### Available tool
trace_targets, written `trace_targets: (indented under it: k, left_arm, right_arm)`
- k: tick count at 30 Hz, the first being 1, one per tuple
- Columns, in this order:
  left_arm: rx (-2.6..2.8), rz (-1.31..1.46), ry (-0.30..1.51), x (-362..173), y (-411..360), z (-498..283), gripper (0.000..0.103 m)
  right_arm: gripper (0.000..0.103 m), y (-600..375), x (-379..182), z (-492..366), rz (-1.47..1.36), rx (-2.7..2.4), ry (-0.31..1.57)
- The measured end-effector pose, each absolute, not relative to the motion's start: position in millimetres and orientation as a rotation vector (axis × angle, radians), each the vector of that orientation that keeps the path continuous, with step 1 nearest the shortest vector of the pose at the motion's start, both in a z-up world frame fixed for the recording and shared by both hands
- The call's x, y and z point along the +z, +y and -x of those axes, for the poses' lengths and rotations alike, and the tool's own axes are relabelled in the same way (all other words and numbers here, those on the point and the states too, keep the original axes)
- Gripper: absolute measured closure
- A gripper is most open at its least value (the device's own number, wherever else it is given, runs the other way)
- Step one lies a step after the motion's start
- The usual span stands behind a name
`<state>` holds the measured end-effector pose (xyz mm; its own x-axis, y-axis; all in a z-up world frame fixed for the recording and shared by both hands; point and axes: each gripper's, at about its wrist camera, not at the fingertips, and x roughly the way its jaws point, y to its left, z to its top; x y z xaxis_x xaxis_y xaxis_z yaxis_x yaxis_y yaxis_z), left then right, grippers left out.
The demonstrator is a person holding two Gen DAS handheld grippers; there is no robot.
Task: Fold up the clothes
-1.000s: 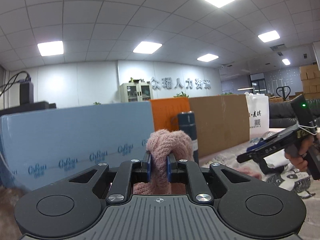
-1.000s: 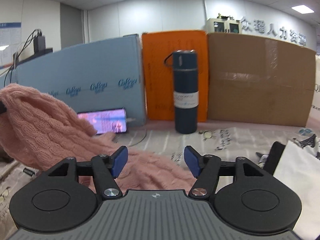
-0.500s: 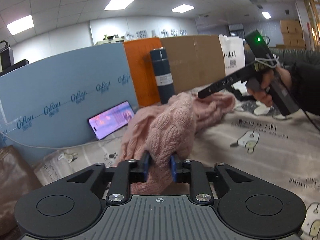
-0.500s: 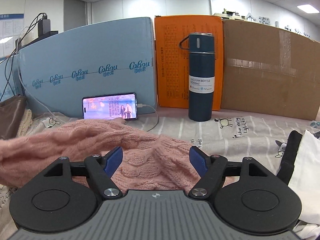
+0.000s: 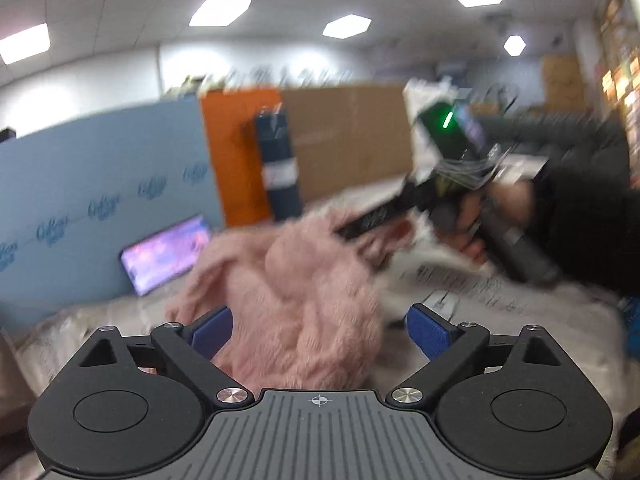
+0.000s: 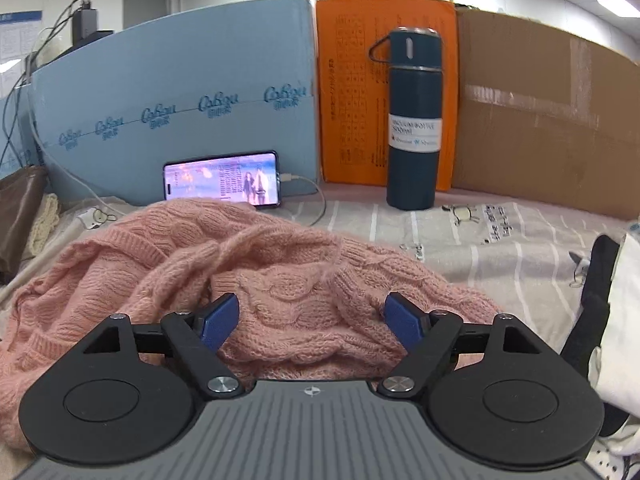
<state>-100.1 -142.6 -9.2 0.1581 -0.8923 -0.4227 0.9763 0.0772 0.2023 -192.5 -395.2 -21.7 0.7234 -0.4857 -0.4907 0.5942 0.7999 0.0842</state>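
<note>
At the bottom of the left wrist view, our left gripper (image 5: 319, 330) has its blue pads spread wide, grasping nothing; the pink sweater (image 5: 304, 304) lies bunched between and just beyond them, blurred. In the right wrist view our right gripper (image 6: 311, 320) is likewise released, its pads apart over the sweater, which fills the lower left and centre of the frame, crumpled on the striped printed cloth (image 6: 500, 248). At the right edge sits a white and black item (image 6: 616, 292). Farther back, a lit phone (image 6: 222, 182) leans against the blue board (image 6: 172, 80). Right of it, a dark blue bottle (image 6: 414, 120) stands upright before the orange panel (image 6: 352, 80) and cardboard (image 6: 540, 120).
</note>
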Motion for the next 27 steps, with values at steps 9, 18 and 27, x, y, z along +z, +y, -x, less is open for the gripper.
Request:
trace_targets:
  k: [9, 18, 27]
  left_arm:
    - [-1.228, -0.560, 0.204, -24.8, -144.6, 87.9, 0.074]
    - [-1.055, -0.536, 0.142, -18.4, -126.6, 64.2, 0.087]
    - [-0.851, -0.555, 0.008, 3.4, -104.8, 38.7, 0.090]
  right_arm:
    - [0.071, -419.3, -31.5, 214.9, -0.370, -0.751, 0.425]
    - [0.096, -432.2, -21.3, 247.4, -0.433, -0.849, 0.278]
    - [0.096, -443.0, -22.2, 292.4, -0.544, -0.970, 0.177]
